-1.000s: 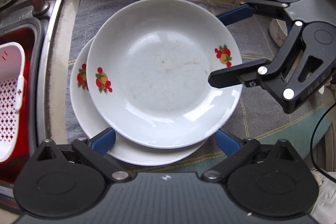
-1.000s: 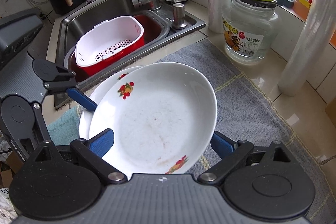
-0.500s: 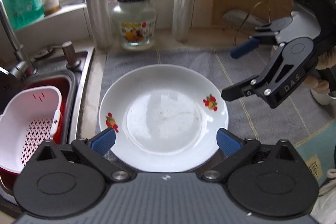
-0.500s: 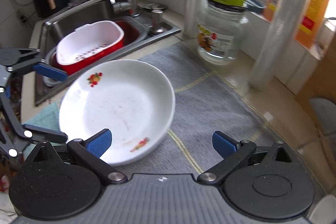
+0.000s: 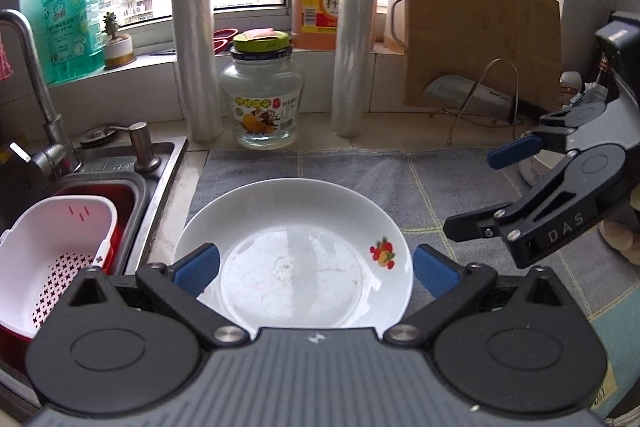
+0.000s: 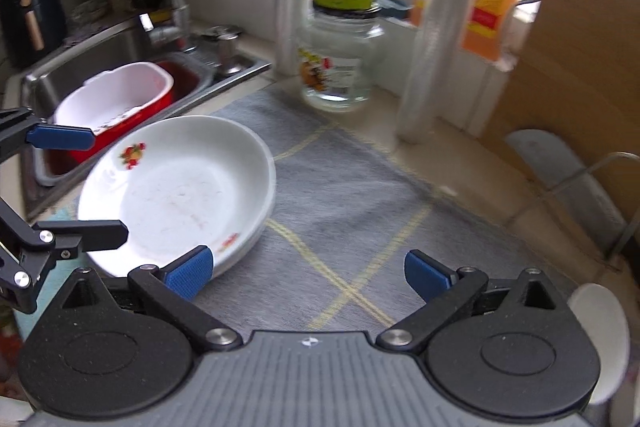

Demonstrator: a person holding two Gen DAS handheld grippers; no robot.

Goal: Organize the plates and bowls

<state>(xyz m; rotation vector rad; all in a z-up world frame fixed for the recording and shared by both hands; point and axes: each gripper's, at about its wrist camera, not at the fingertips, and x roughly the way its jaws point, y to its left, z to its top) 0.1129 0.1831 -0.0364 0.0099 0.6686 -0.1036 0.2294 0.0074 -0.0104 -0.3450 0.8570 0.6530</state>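
A white plate with red fruit prints (image 5: 296,251) lies stacked on a second like plate on the grey mat (image 5: 440,183); the stack also shows in the right wrist view (image 6: 180,187). My left gripper (image 5: 316,267) is open and empty, its blue pads on either side of the stack's near rim, raised above it. My right gripper (image 6: 308,273) is open and empty over the mat to the right of the plates; it also shows in the left wrist view (image 5: 476,193). A white dish edge (image 6: 600,339) shows at the lower right.
A sink (image 5: 132,163) at the left holds a white strainer basket (image 5: 56,251) in a red tub. A glass jar (image 5: 262,99), two plastic-wrap rolls (image 5: 354,31), an oil jug, a wooden board (image 5: 480,31) and a wire rack (image 5: 484,99) stand at the back.
Both grippers have pulled back and up from the plates, the right one swinging right. The top plate, earlier off-centre, now sits squarely on the lower one.
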